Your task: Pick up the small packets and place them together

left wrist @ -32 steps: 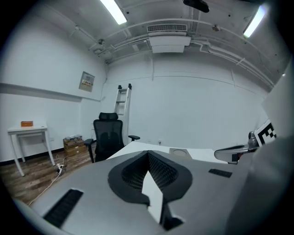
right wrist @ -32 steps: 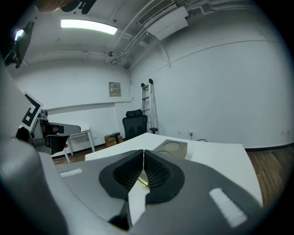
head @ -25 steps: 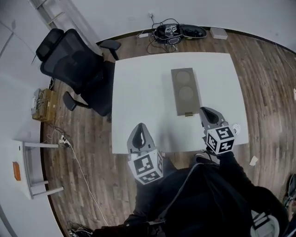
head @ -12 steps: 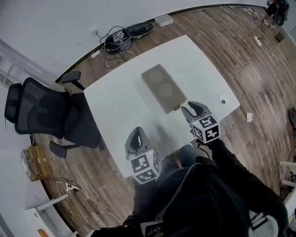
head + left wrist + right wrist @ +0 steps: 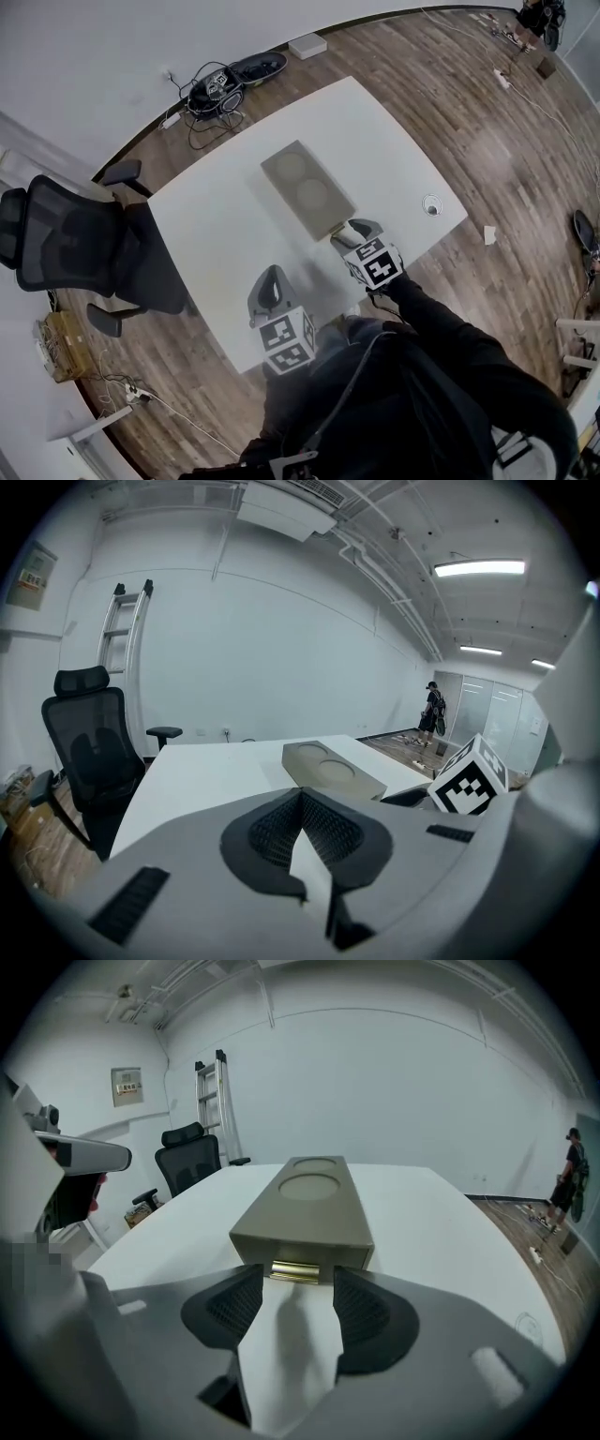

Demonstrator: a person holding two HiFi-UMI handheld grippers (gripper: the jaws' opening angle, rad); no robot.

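Right gripper (image 5: 297, 1281) is nosed in low at the near end of the tan box (image 5: 305, 1208), and its jaws have just been opening: they stand wide apart now, with only bare white table (image 5: 216, 225) between the pads and nothing gripped. Just past the fingertips, a gold strip (image 5: 296, 1269) shows in the slot at that end of the box; whether it is one of the small packets, I cannot tell from here. The box lies flat near the middle of the table, two round recesses in its top. Over to the left gripper (image 5: 302, 794): jaws together, pads meeting at the tip, nothing in them. It hangs above the table's near edge, off to the left of the box and clear of it. From its view the right gripper's marker cube (image 5: 472, 785) sits just beside the box's near corner. From the head view, a black office chair (image 5: 66, 244) stands off the table's left side, and a tangle of cables (image 5: 211, 89) lies on the wood floor beyond the far edge.
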